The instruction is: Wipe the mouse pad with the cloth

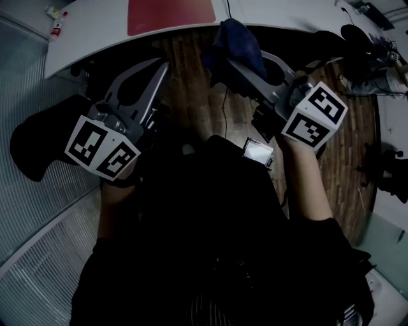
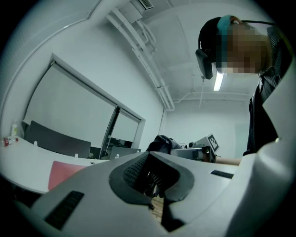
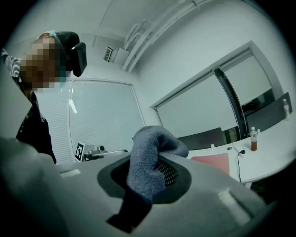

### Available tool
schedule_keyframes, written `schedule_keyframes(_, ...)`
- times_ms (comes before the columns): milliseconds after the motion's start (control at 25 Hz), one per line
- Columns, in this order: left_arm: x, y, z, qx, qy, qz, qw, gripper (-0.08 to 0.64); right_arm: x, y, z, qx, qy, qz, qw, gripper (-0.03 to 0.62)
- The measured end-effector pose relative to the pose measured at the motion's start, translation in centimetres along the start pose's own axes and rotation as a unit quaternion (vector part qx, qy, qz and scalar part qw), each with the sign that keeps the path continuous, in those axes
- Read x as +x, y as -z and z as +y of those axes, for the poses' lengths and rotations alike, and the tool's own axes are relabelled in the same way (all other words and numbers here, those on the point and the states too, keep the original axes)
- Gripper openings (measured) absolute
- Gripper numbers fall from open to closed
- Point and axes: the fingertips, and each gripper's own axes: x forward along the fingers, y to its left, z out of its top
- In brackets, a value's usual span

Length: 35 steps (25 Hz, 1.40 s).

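A red mouse pad (image 1: 171, 14) lies on the white curved table (image 1: 95, 32) at the top of the head view. My right gripper (image 1: 223, 62) is shut on a dark blue cloth (image 1: 239, 38), held off the table just in front of its near edge. In the right gripper view the cloth (image 3: 150, 157) bulges up from between the jaws of the right gripper (image 3: 152, 178), and the mouse pad (image 3: 212, 163) lies beyond it. My left gripper (image 1: 162, 67) hangs to the left, below the table edge. The left gripper (image 2: 150, 178) is shut and holds nothing. The mouse pad (image 2: 64, 172) shows low at left.
A small bottle (image 1: 57, 25) stands on the table's far left. A cable (image 3: 239, 162) and a bottle (image 3: 253, 138) sit on the table beyond the pad. A black chair (image 1: 38, 146) is at my left, more dark chairs (image 1: 357, 38) at right. Wooden floor (image 1: 191, 108) lies below.
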Motion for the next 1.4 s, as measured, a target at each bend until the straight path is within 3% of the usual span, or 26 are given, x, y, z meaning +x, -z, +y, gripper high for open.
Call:
schedule_keyframes(120,0.7,-0.5,1.5,-0.006,-0.008,0.0,1.0,0.008,1.5,-1.0,-1.1,0.003,-0.01,0.001,1.0,0.072)
schedule_keyframes(320,5.0,-0.7,6.5,-0.01,-0.015,0.014,0.9997,0.008,4.9,-2.3,-7.6,0.02,-0.016,-0.002,1.0,0.072)
schedule_keyframes(480,4.5,-1.8,6.9,0.005,-0.035,0.015,0.9992,0.008,5.8,-2.9,-8.4,0.021,-0.033,-0.004,0.999,0.072)
schedule_keyframes(800,5.8,-6.8,8.3,0.024,-0.068,0.007,0.9974,0.008,8.3,-8.3,-9.2,0.003,-0.084,-0.011,0.996,0.072)
schedule_keyframes(1120,5.3,-6.8,8.0,0.021,-0.082,0.005,0.9964,0.008,8.9,-8.9,-9.0,-0.005,-0.11,-0.008,0.994,0.071)
schedule_keyframes(1400,9.7,-6.9,10.5,0.018,-0.085,0.018,0.996,0.008,8.9,-9.9,-14.6,0.015,-0.106,-0.011,0.994,0.072)
